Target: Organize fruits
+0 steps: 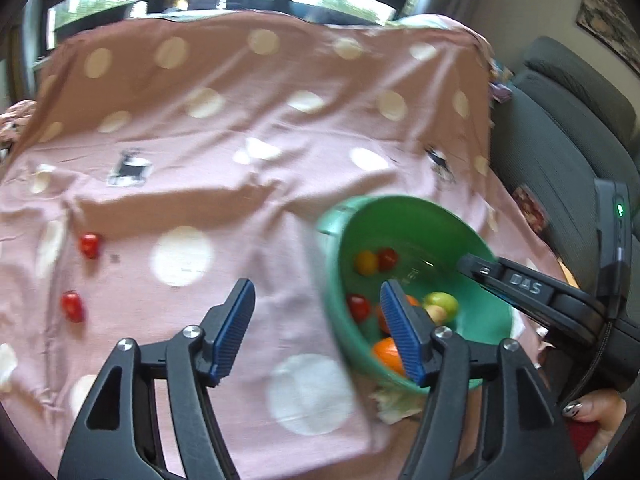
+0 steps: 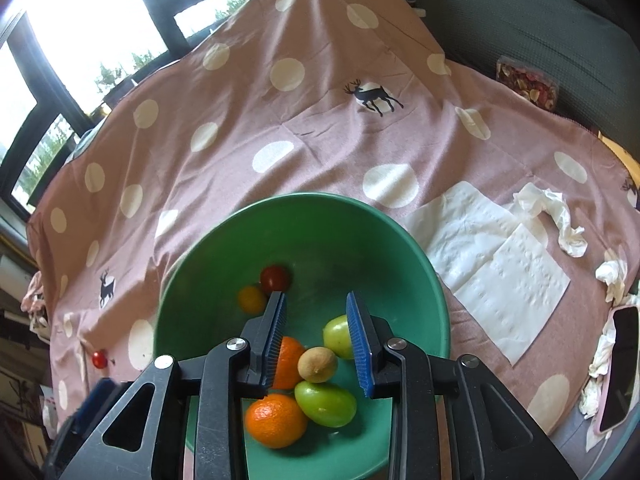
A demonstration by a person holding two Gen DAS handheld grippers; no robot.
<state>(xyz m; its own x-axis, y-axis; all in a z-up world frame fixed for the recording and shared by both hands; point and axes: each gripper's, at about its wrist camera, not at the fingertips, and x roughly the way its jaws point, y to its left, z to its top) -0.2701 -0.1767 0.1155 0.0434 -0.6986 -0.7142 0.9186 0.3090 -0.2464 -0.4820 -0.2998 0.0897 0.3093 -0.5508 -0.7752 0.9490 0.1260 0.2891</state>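
A green bowl (image 2: 304, 240) sits on the pink dotted cloth and holds oranges (image 2: 275, 420), green fruits (image 2: 326, 402), a small brown fruit (image 2: 317, 364), a red tomato (image 2: 275, 278) and a yellow one (image 2: 251, 299). My right gripper (image 2: 316, 320) is open and empty above the bowl. The bowl also shows in the left wrist view (image 1: 408, 216). My left gripper (image 1: 320, 308) is open and empty over the cloth at the bowl's left rim. Two red tomatoes (image 1: 89, 245) (image 1: 73, 306) lie on the cloth to the left.
White paper napkins (image 2: 500, 256) and crumpled tissues (image 2: 560, 216) lie right of the bowl. A phone (image 2: 618, 364) lies at the right edge. A grey sofa (image 1: 560, 128) stands beyond the table's right side. Windows are at the back.
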